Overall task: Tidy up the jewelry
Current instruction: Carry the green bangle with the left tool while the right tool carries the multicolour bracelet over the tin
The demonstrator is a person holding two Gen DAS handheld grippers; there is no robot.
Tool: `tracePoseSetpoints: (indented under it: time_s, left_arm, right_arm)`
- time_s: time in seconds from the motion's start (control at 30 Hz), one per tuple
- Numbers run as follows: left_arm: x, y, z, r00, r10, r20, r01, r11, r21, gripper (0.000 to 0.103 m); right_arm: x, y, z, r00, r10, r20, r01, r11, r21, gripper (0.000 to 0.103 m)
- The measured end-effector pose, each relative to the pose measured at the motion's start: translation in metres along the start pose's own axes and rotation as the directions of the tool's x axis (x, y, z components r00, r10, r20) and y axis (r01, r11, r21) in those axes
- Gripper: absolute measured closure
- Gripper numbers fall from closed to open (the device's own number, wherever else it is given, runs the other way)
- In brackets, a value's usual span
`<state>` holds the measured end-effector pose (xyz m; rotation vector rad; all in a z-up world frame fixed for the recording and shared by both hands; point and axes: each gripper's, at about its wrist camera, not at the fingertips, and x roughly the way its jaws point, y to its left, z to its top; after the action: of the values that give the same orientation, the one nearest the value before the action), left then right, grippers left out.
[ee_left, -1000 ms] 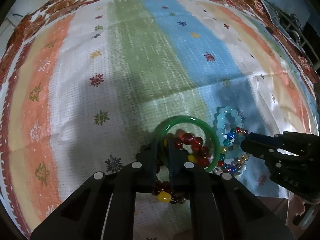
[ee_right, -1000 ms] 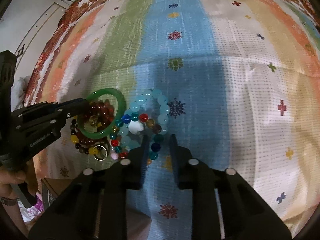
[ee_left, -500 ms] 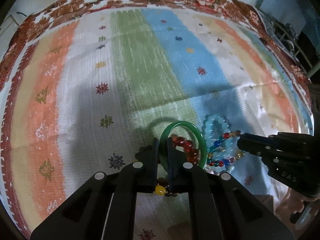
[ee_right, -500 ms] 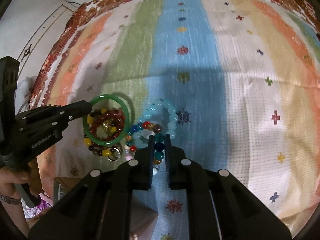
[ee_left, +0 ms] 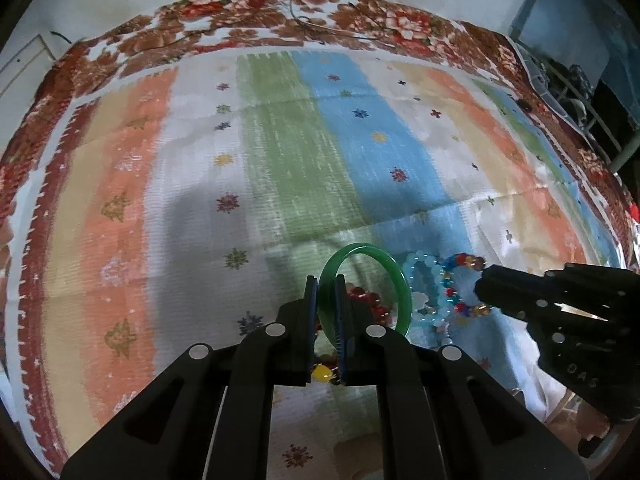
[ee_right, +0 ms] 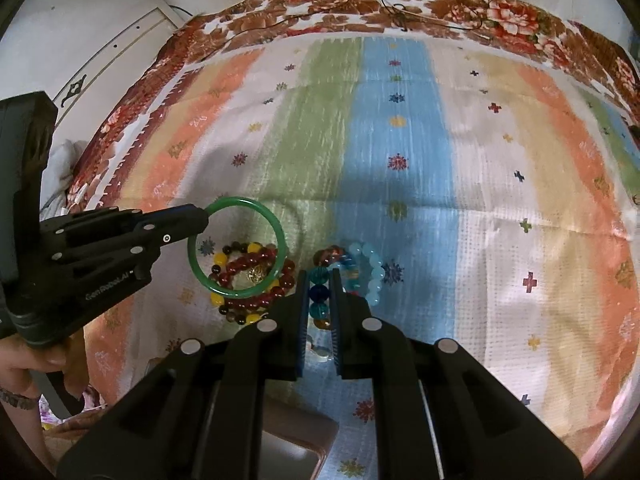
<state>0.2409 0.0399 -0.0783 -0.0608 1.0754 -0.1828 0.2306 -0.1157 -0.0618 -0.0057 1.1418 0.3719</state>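
The green bangle (ee_left: 400, 280) stands tilted up off the striped cloth (ee_left: 280, 160), its rim pinched between the nearly closed jaws of the left gripper (ee_left: 327, 292). Seen through and below the ring in the right wrist view, a dark red bead bracelet (ee_right: 256, 264) and a brown-and-yellow bead bracelet (ee_right: 236, 316) lie on the cloth on the green and white stripes, near the worktop's near edge. Just beside them on the blue stripe, a multicoloured bead bracelet (ee_right: 320, 292) is clamped in the right gripper (ee_right: 319, 280), whose jaws are drawn in tight on its teal and dark blue beads. A pale blue bead bracelet (ee_right: 374, 268) lies touching that strand. A floral-bordered cover (ee_right: 400, 4) runs along the far edge of the worktop.
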Motion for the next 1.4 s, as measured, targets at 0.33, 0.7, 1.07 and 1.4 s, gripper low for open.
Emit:
tracePoseSetpoints:
  time_s: [0.33, 0.7, 1.07, 1.4]
  left_arm:
    - [-0.012, 0.002, -0.006, 1.0, 0.012, 0.016, -0.012, 1.0, -0.017, 0.096]
    - [-0.032, -0.001, -0.015, 0.998, 0.026, 0.05, -0.024, 0.999, -0.039, 0.095]
    - [-0.066, -0.014, -0.029, 0.995, 0.006, 0.104, 0.0, 0.998, -0.056, 0.095]
    - [-0.1, -0.032, -0.056, 0.987, -0.024, 0.156, 0.03, 0.999, -0.034, 0.095]
  right_arm:
    - [-0.005, 0.007, -0.002, 0.999, -0.042, 0.016, 0.042, 0.999, -0.016, 0.092]
    - [-0.021, 0.008, -0.008, 0.997, -0.063, 0.045, 0.063, 0.998, -0.017, 0.092]
    - [-0.065, 0.025, -0.025, 0.994, -0.012, 0.107, 0.015, 0.999, -0.031, 0.092]
    - [-0.08, 0.039, -0.049, 0.993, -0.004, 0.118, 0.009, 0.999, -0.047, 0.092]
